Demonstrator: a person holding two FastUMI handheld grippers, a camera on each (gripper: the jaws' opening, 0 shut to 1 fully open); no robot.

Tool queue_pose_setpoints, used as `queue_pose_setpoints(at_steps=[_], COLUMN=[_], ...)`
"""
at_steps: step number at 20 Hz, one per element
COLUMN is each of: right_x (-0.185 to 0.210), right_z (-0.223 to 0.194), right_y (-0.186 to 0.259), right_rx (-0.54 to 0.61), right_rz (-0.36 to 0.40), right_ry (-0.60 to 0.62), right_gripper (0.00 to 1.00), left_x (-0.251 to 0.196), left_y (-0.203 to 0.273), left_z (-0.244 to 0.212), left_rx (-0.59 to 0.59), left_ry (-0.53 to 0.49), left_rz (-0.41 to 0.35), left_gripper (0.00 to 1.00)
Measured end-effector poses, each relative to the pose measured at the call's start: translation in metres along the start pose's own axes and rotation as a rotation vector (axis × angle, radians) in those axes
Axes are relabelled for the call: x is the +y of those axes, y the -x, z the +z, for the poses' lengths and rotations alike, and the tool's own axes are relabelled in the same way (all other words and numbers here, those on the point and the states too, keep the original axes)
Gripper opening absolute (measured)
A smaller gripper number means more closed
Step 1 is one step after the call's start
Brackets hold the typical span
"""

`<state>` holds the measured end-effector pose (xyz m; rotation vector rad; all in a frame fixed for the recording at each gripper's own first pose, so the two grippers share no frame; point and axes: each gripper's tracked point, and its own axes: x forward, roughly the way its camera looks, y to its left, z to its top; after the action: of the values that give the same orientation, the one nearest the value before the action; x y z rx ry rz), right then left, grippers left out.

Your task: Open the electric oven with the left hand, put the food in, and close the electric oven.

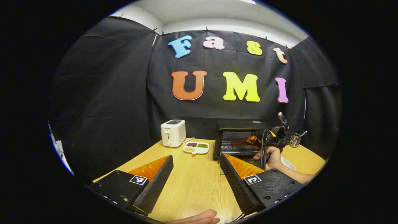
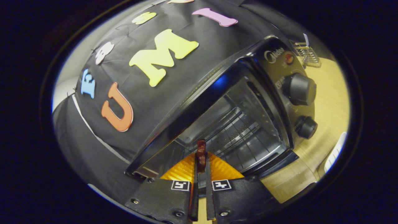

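Oven [image 2: 236, 124]: stands at the far side of the table [image 1: 192, 180]; the cavity is exposed and the wire rack [image 2: 239, 137] shows inside, so the opening step reads as done.
Door: in the left gripper view it appears dropped forward, partly hidden behind the near finger (hinge detail too small to tell).
Food [image 2: 201, 154]: a thin dark-red piece, pinched upright at the tips of the right gripper [image 2: 201, 161], just at the mouth of the oven.
Right gripper: fingers nearly together, both pressing on the food; in the left gripper view it is seen farther off, held by a hand [image 1: 270, 155] before the oven.
Left gripper [image 1: 196, 174]: fingers spread wide, nothing between them, over bare table.
Done: oven opened, food carried to the opening.
Left: set the food on the rack, release, withdraw, close the door.
Bystanders: toaster [image 1: 173, 133] and snack tray [image 1: 196, 147], well apart from the work.
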<state>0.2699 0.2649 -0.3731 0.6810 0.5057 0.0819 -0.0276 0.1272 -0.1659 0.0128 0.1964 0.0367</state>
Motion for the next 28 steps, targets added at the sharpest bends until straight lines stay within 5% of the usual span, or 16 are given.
queue_pose_setpoints(at_steps=[6,8,9,12,20,28], right_x=[-0.009,-0.009,-0.002,0.009,0.021,0.029], right_z=[0.001,0.002,0.003,-0.014,-0.011,0.083], right_y=[-0.006,0.007,0.018,0.055,0.138,0.222], right_rx=[-0.027,-0.071,-0.098,-0.075,-0.058,-0.291], right_rz=[-0.136,-0.179,-0.17,-0.133,-0.046,-0.025], right_ry=[0.226,0.344,0.384,0.431,0.495,0.656], right_gripper=[0.24,0.51,0.52,0.93,0.94,0.98], left_x=[0.004,0.001,-0.001,-0.008,-0.034,-0.112], left_y=[0.0,-0.002,-0.003,-0.007,-0.026,-0.053], left_z=[-0.002,-0.006,-0.009,-0.017,-0.046,-0.097], left_rx=[0.001,0.013,0.019,0.045,0.125,0.267], left_ry=[-0.007,-0.01,-0.015,-0.03,-0.019,-0.047], left_rz=[0.007,-0.002,-0.006,-0.013,-0.054,-0.179], left_gripper=[0.96,0.96,0.96,0.96,0.96,0.97])
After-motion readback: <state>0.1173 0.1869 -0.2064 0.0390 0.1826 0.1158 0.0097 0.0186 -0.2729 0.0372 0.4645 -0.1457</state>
